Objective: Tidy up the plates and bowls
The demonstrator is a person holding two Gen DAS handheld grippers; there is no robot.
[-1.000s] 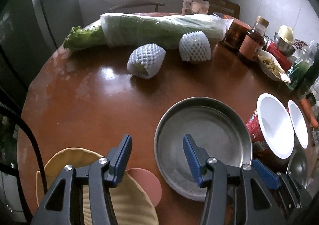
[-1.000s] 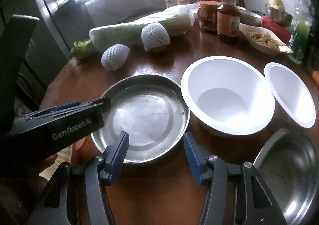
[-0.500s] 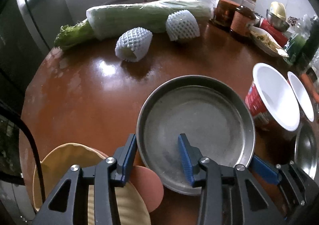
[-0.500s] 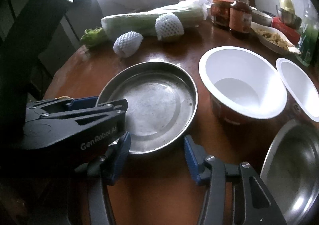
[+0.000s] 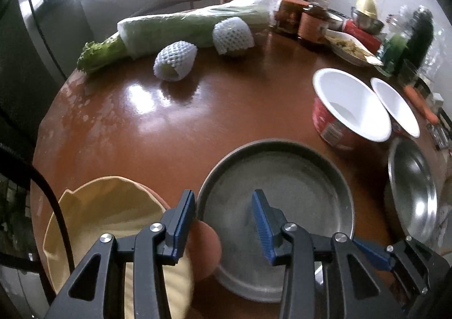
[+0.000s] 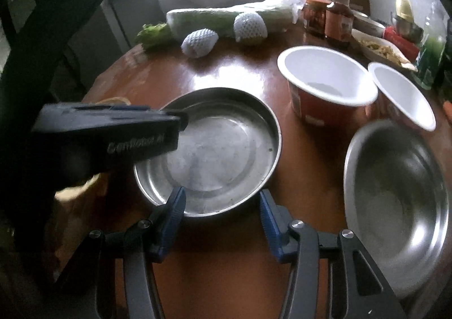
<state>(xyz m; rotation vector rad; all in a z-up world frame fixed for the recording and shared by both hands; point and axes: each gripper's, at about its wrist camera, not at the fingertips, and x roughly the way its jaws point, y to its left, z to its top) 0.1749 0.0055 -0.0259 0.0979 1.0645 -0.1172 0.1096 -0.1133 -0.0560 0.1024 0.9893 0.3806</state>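
Since the earlier frame the left gripper (image 5: 224, 221) has narrowed astride the steel plate's (image 5: 282, 186) left rim on the tabletop (image 5: 175, 124), apparently not pinching, while the right gripper (image 6: 221, 218) hovers open at its near edge.

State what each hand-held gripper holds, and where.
Nothing gripped: the left hand-held gripper straddles the rim of the metal plate unclamped; the right hand-held gripper hangs open.

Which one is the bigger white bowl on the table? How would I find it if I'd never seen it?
Start at the round brown table and find the flat metal pan near its front edge. Just behind and to the right of that pan stand two paper bowls, white inside and red outside. The bigger white bowl is the one nearer the pan; its neighbour is narrower, and the big shiny bowl is all metal.
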